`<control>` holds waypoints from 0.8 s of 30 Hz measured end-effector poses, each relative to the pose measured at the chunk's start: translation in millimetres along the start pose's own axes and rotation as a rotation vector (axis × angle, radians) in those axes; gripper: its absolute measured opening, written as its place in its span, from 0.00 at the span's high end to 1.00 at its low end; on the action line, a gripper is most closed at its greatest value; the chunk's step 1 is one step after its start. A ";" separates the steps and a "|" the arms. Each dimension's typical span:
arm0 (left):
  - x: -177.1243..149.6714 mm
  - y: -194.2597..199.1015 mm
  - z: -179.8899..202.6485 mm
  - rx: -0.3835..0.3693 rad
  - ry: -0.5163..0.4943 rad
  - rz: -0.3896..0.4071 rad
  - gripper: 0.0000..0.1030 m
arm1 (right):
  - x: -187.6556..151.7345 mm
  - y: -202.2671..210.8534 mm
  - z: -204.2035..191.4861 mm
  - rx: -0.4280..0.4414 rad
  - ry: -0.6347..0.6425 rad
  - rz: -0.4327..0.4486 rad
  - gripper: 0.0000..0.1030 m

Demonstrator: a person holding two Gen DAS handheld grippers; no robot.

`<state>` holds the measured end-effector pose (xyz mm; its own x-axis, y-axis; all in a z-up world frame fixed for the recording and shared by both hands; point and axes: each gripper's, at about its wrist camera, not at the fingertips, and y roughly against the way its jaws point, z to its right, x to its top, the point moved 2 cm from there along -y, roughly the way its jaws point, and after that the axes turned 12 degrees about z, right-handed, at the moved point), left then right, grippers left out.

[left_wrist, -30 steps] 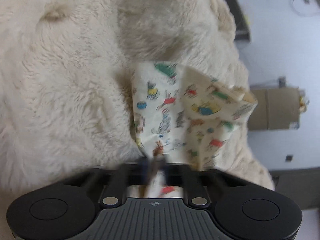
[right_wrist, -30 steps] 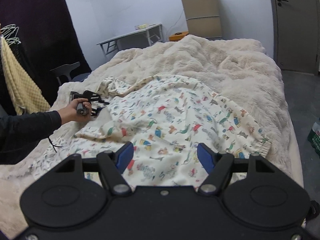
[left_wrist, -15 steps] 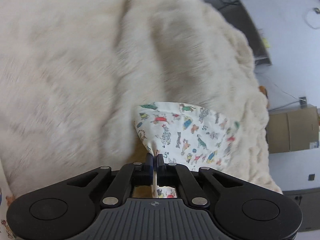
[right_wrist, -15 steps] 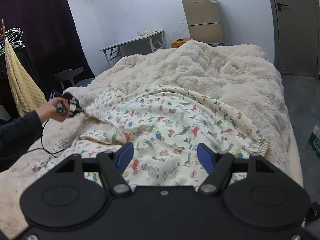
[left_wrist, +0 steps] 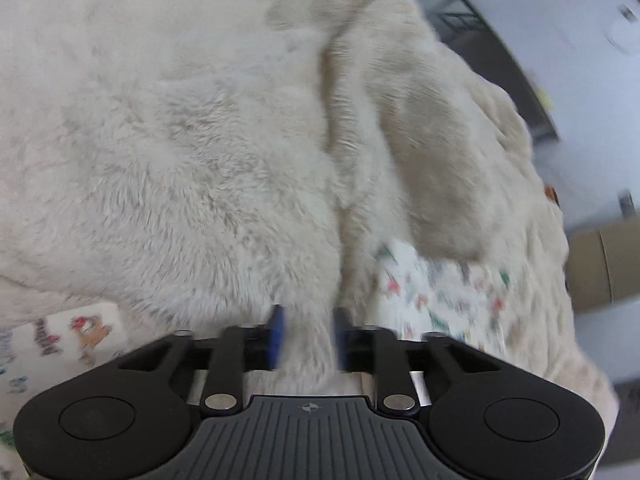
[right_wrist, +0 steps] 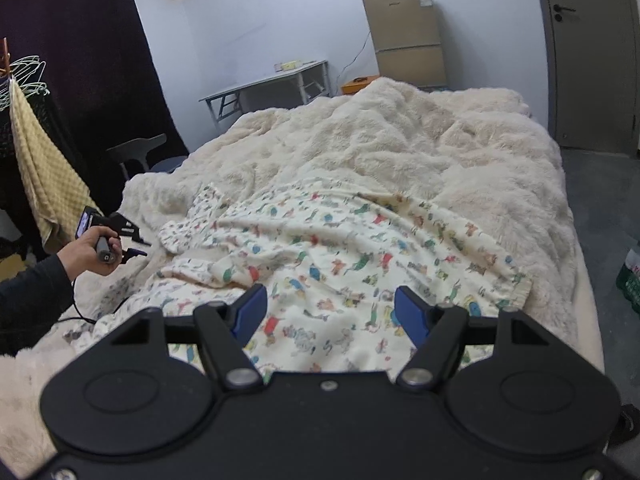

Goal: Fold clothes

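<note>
Left claw (left_wrist: 307, 338): jaws parted narrowly, having just been opening; nothing lies between the blue pads, only the cream plush blanket (left_wrist: 208, 152) shows through the gap; the view is blurred. In the right wrist view the same claw (right_wrist: 136, 242) is seen off the left edge of the bed, gripped by the person's left hand (right_wrist: 94, 250) in a dark sleeve (right_wrist: 32, 300), clear of the cloth.

Right claw (right_wrist: 330, 312): jaws wide apart, empty, hanging above the near part of the garment without touching it.

Task item: the printed garment (right_wrist: 340, 256), cream with small coloured animal figures, lies spread on the blanket (right_wrist: 400, 140) over the near half of the bed; its right side is fairly flat, ending in a gathered hem near the right bed edge; its left side is rumpled, with one sleeve (right_wrist: 192, 220) stretched out toward the left claw and a fold of cloth heaped just beside it. In the left wrist view a patch of the garment (left_wrist: 436, 292) shows to the right of the jaws and another at the lower left corner.

Surroundings: a grey table (right_wrist: 272, 84) against the far wall; a tan cabinet (right_wrist: 408, 40) beside it; a door (right_wrist: 592, 52) at right; a yellow towel (right_wrist: 44, 176) hanging at left before a dark curtain (right_wrist: 72, 60).
</note>
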<state>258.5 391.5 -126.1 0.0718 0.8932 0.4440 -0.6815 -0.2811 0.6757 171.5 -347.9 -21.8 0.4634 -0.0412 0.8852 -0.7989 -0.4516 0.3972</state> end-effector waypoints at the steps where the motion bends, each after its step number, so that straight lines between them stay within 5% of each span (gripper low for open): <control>1: -9.1 10.9 8.1 -0.054 -0.034 -0.027 0.64 | -0.7 -0.1 4.1 -0.006 0.001 -0.002 0.33; 6: -55.3 60.3 52.5 -0.294 -0.141 -0.140 0.47 | -4.8 0.4 88.6 -0.114 -0.210 0.037 0.33; 10: -119.4 100.6 91.8 -0.463 -0.219 -0.227 0.45 | -15.8 -23.3 170.0 -0.213 -0.357 0.054 0.33; 14: -188.8 139.2 106.7 -0.577 -0.316 -0.291 0.45 | -34.6 -70.2 217.5 -0.182 -0.465 0.033 0.34; 18: -252.4 181.7 85.7 -0.606 -0.438 -0.210 0.46 | -51.7 -106.9 228.4 -0.105 -0.567 0.035 0.33; 20: -265.5 189.1 78.9 -0.614 -0.479 -0.164 0.46 | -53.0 -114.2 227.6 -0.080 -0.576 0.045 0.42; 21: -269.3 193.1 76.0 -0.612 -0.494 -0.139 0.46 | -51.0 -117.1 225.9 -0.084 -0.558 0.041 0.66; 22: -271.3 196.0 74.9 -0.611 -0.498 -0.123 0.46 | -49.1 -119.9 224.1 -0.088 -0.540 0.038 0.78; 24: -274.7 202.9 74.0 -0.607 -0.512 -0.113 0.46 | -40.3 -117.5 222.1 -0.084 -0.489 0.045 0.81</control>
<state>154.4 63.2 -67.4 0.3892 0.5914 0.7062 -0.9167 0.1731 0.3602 331.9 -491.1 -158.0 0.5370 -0.4812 0.6929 -0.8412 -0.3672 0.3969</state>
